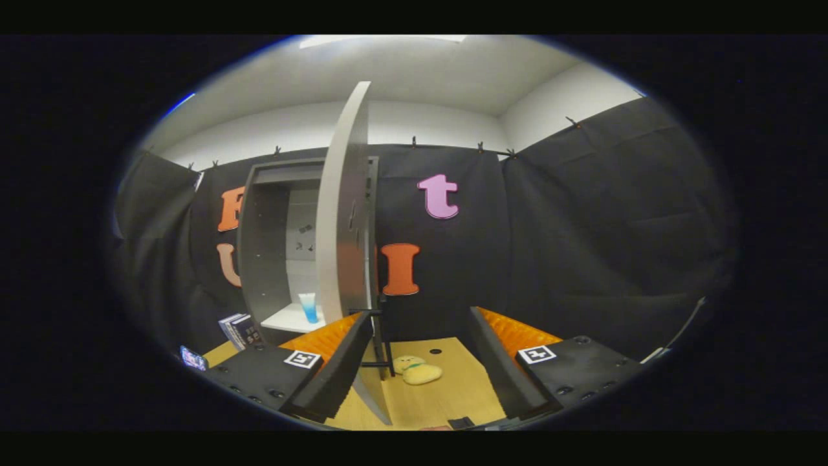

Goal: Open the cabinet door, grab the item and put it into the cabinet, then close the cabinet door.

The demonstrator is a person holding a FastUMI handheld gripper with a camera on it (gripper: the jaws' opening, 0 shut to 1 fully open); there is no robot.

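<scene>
A grey cabinet [262, 246] stands at the back of the wooden table [446, 401]. Its white door [343, 213] is swung wide open and turned edge-on towards me. The door's lower edge runs down just inside my left finger [336, 369], and a dark handle [383, 343] sticks out beside it. On the cabinet's white shelf stands a blue cup [309, 307]. A yellow plush toy [419, 371] lies on the table between my fingers, a little ahead. My gripper [420, 317] is open and holds nothing.
A stack of dark books [240, 330] leans on the table left of the cabinet, with a small coloured box [193, 358] nearer to me. Black cloth walls close in the booth behind and to the right.
</scene>
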